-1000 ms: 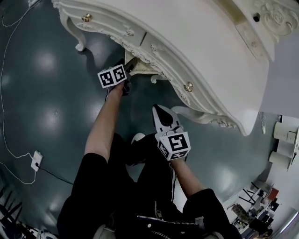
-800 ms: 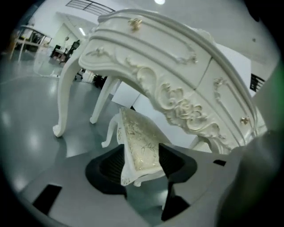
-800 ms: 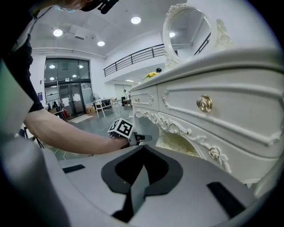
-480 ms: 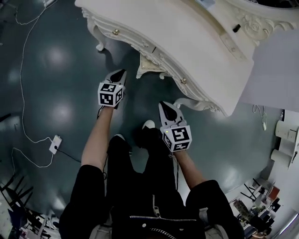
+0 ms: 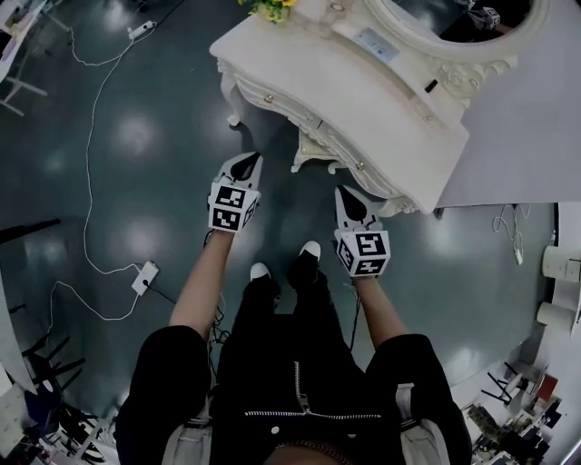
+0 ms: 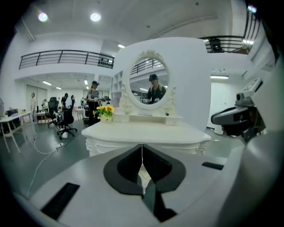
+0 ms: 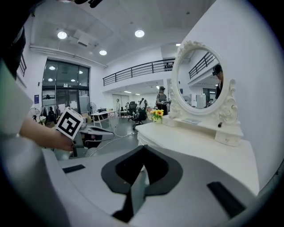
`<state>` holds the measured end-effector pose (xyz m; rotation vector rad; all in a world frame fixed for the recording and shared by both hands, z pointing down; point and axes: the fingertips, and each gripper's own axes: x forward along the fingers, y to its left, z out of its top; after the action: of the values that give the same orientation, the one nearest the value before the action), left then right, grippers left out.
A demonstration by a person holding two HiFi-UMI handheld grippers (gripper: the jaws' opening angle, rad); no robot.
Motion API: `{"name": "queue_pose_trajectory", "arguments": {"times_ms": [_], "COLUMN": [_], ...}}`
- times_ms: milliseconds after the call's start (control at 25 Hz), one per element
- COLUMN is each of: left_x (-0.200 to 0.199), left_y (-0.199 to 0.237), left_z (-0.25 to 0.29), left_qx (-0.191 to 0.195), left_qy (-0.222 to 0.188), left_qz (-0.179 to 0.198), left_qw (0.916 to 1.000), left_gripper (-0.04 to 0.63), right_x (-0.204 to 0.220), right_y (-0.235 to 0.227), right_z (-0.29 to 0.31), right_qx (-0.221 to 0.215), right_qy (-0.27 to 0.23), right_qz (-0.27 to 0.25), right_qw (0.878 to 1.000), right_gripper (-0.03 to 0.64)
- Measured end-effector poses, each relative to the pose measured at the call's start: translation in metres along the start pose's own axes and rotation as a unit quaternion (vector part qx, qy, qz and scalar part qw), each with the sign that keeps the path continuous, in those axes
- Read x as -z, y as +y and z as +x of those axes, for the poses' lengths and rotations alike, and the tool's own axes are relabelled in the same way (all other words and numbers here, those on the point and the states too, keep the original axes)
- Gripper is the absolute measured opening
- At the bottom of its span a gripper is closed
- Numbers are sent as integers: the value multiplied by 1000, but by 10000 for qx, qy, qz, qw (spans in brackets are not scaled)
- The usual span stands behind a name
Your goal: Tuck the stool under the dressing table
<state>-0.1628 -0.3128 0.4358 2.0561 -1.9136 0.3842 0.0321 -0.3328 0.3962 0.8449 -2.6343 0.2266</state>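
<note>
The left forearm (image 5: 201,281) and right forearm (image 5: 379,309) stretch forward, side by side. On the left gripper (image 5: 252,157) the jaws have just closed on nothing. On the right gripper (image 5: 341,191) they meet, also empty.

stool (image 5: 309,156) mostly hidden under dressing table (image 5: 363,100), mirror (image 5: 445,18) cut off

Black zipped jacket (image 5: 300,413), black trousers (image 5: 289,318), white-toed shoes (image 5: 310,249); marker-cubed left hand-held gripper (image 5: 249,160) and right hand-held gripper (image 5: 344,193)
</note>
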Motion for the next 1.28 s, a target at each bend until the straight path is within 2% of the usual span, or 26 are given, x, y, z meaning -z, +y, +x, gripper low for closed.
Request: {"name": "queue_pose_trajectory", "arguments": {"times_ms": [120, 280, 600, 1280], "left_x": [-38, -74, -86, -93], "left_y": [-8, -22, -42, -52], "left_z": [-44, -87, -128, -152], "left_qx": [-127, -120, 76, 164], "left_qy": [-220, -613, -838, -1018], "left_qz": [231, 277, 252, 310], "left_qw": [9994, 9977, 9961, 9942], "left_gripper": [23, 23, 23, 23], "right_x": [-44, -79, -92, -95], "right_y": [9, 19, 48, 56], "right_z": [-23, -51, -88, -100], "right_qx": [127, 280, 326, 372], "right_qy": [-351, -802, -1056, -1197], "right_qz": [-54, -126, -316, -302], "right_qw": [9993, 9963, 9934, 9917], "right_gripper": [3, 3, 3, 2]}}
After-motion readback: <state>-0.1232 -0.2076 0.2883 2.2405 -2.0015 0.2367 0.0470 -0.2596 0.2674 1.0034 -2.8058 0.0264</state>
